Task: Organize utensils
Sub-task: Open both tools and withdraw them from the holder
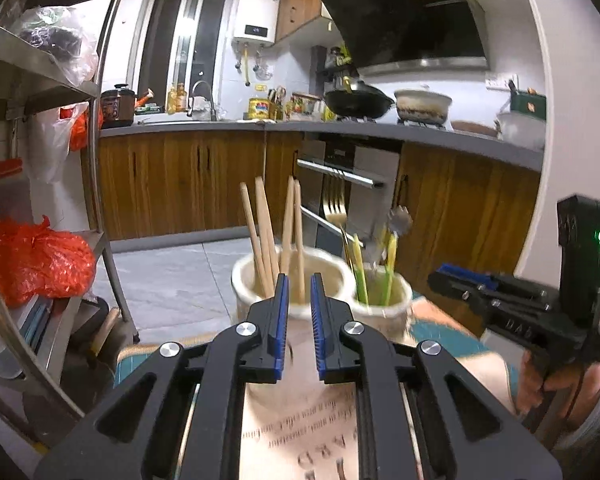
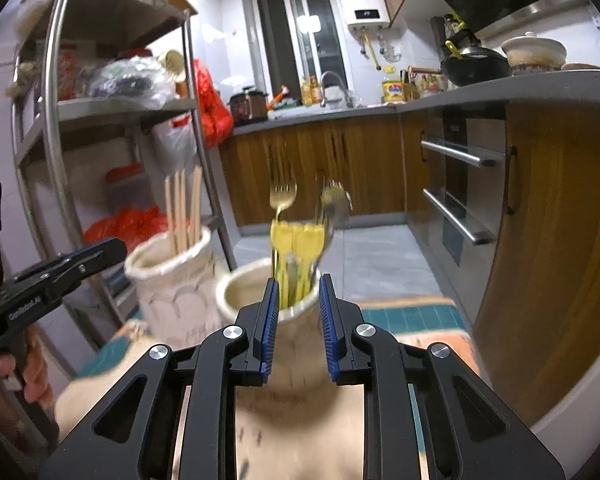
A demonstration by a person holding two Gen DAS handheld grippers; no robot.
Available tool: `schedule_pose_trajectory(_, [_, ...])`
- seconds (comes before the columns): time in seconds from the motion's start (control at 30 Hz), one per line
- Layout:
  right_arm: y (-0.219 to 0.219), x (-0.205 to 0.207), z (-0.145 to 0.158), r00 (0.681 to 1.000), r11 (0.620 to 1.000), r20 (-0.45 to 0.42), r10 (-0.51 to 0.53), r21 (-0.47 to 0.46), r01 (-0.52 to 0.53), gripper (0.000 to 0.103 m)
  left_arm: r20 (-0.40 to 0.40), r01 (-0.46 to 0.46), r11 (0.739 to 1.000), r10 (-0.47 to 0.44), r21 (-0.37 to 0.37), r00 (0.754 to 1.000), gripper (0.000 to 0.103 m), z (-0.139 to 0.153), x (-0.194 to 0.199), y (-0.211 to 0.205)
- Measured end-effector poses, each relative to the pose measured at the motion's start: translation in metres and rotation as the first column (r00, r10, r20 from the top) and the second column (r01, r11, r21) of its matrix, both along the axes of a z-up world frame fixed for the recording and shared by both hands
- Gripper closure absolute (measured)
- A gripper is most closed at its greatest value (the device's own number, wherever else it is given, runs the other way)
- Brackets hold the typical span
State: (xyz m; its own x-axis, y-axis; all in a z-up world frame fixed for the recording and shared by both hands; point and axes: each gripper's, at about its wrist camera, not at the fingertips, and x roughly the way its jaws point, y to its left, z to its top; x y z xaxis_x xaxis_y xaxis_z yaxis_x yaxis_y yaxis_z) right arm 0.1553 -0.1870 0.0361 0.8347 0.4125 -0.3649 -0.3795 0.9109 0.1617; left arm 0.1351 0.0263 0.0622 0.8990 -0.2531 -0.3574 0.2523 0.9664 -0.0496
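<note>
**Two ceramic holders, four chopsticks, a cluster of forks**

Cream ceramic makes up both utensil holders on the table. Through the left wrist camera, the left gripper (image 1: 299,304) points at the larger holder (image 1: 244,284), its blue-padded jaws parted with nothing between them. Four wooden chopsticks (image 1: 264,232) stand in that holder, leaning in two pairs. Just beside it on the right sits the smaller holder (image 1: 396,300), carrying yellow-green-handled cutlery: one gold fork (image 1: 334,204) is sharp enough to count, a second silver head (image 1: 400,218) is blurred, and the exact number of handles cannot be told. The right gripper (image 1: 444,276) reaches in from the right edge, seen side-on, so its jaw state is not readable in this view. Both holders rest on a table mat (image 1: 444,336) with teal and orange areas.

From the right wrist camera, the right gripper (image 2: 298,312) hovers right at the smaller holder (image 2: 236,296), jaws apart and empty. Yellow handles (image 2: 296,240) rise from it, topped by one clear gold fork (image 2: 282,196) and at least one blurred silver fork (image 2: 334,200). To the left stands the larger scalloped holder (image 2: 172,288) with its four chopsticks (image 2: 182,212). The left gripper (image 2: 96,254) enters from the left edge in a hand (image 2: 20,372), near that holder. A metal shelf rack (image 2: 60,120) stands behind.
</note>
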Motion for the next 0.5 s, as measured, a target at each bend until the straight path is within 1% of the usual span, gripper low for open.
schedule_pose_trajectory(0.1, [-0.005, -0.014, -0.004, 1.000, 1.000, -0.014, 0.010, -0.021, -0.011, 0.081, -0.044, -0.002, 1.000, 0.001, -0.003, 0.999, 0.092, -0.013, -0.014, 0.002])
schedule_pose_trajectory(0.2, [-0.010, -0.025, -0.009, 1.000, 0.999, -0.010, 0.006, -0.054, -0.007, 0.081, -0.074, -0.009, 1.000, 0.008, -0.015, 0.997, 0.091, -0.023, -0.023, 0.003])
schedule_pose_trajectory(0.27, [-0.010, -0.031, -0.012, 1.000, 0.997, -0.005, 0.003, -0.078, -0.004, 0.080, -0.090, -0.014, 1.000, 0.012, -0.020, 0.996, 0.086, -0.028, -0.027, 0.003])
schedule_pose_trajectory(0.3, [-0.010, -0.033, -0.013, 1.000, 0.996, 0.000, 0.004, -0.086, -0.004, 0.073, -0.092, -0.018, 1.000, 0.016, -0.020, 0.996, 0.076, -0.030, -0.029, 0.002])
schedule_pose_trajectory(0.33, [-0.010, -0.037, -0.014, 1.000, 0.996, 0.010, 0.003, -0.093, -0.002, 0.065, -0.090, -0.025, 0.999, 0.023, -0.020, 0.996, 0.062, -0.031, -0.032, 0.002])
schedule_pose_trajectory(0.4, [-0.009, -0.043, -0.014, 0.999, 0.995, 0.038, 0.010, -0.101, -0.006, 0.059, -0.073, -0.040, 0.999, 0.038, -0.020, 0.997, 0.047, -0.031, -0.036, 0.001])
schedule_pose_trajectory(0.43, [-0.008, -0.046, -0.014, 0.999, 0.994, 0.049, 0.015, -0.107, -0.010, 0.054, -0.064, -0.044, 0.999, 0.043, -0.019, 0.997, 0.042, -0.030, -0.038, 0.001])
schedule_pose_trajectory(0.47, [-0.008, -0.046, -0.014, 0.998, 0.993, 0.055, 0.017, -0.114, -0.011, 0.051, -0.057, -0.049, 0.999, 0.048, -0.016, 0.997, 0.039, -0.030, -0.040, 0.001])
schedule_pose_trajectory(0.5, [-0.008, -0.048, -0.014, 0.998, 0.993, 0.062, 0.021, -0.121, -0.013, 0.045, -0.052, -0.057, 0.998, 0.057, -0.010, 0.997, 0.032, -0.031, -0.041, 0.000])
